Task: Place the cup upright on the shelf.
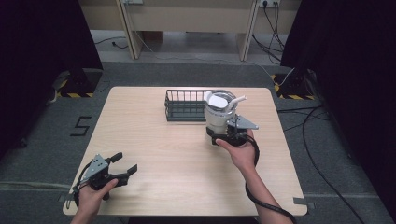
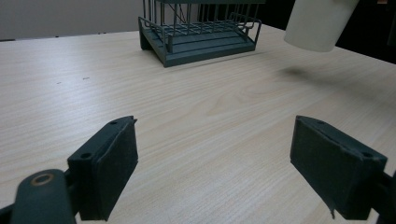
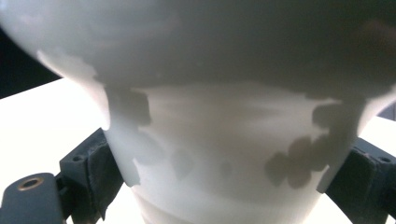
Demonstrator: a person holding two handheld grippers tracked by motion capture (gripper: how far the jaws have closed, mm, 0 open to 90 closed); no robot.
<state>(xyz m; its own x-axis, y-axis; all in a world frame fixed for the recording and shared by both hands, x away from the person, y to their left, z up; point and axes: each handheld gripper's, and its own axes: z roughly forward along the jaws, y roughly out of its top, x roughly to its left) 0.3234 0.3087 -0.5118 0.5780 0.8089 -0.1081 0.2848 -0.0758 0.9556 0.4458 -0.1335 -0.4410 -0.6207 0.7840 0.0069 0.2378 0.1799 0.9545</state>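
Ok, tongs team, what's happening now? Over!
Right tongs shut on white cup, lifted above the table. Left tongs open, holding nothing, near the front left. Wire rack sits just beside the cup.

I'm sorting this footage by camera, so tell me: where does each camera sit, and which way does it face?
High view: fixed above the person's side, looking forward and down on the table; both forearms, the left tool and the right tool show.
Left gripper view: rides the left tool, looking low across the table at the rack; its open jaws show.
Right gripper view: rides the right tool, facing the white cup close up; its jaws clamp the cup.
Shared: high and left gripper views both show rack and cup.
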